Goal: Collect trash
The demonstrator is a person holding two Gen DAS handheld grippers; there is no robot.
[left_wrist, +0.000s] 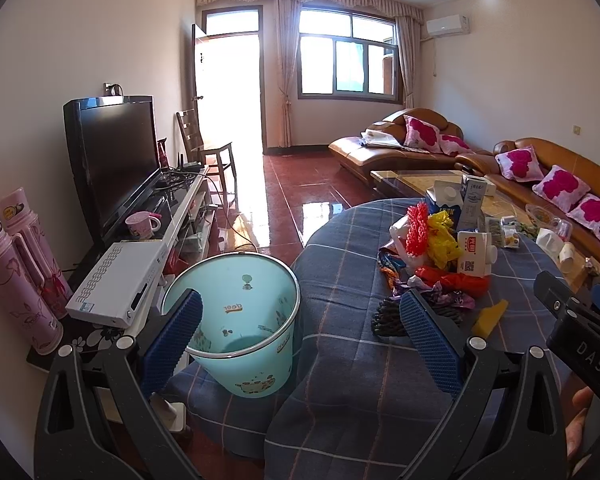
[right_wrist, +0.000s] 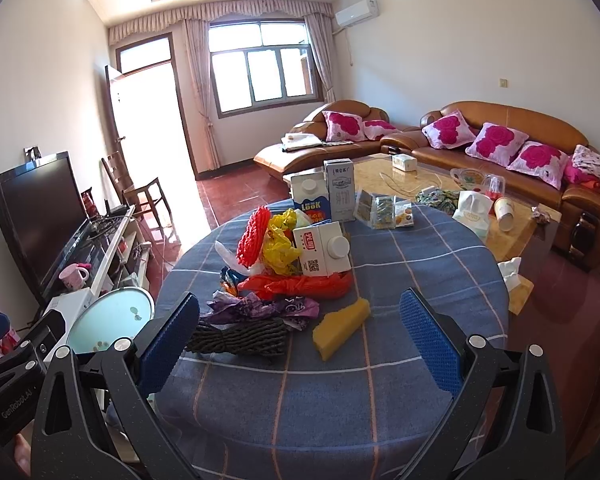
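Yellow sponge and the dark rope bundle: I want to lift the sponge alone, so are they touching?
Apart. The right wrist view shows a strip of blue tablecloth between the yellow sponge and the dark rope bundle.

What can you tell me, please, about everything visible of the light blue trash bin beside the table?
The light blue trash bin looks like thin plastic, round and tapering downward, with a metal-looking rim and small cartoon prints outside. It stands slightly tilted against the edge of the blue checked tablecloth, next to the TV stand. Its mouth is open; inside, only a few small scraps show. Neither gripper touches it.
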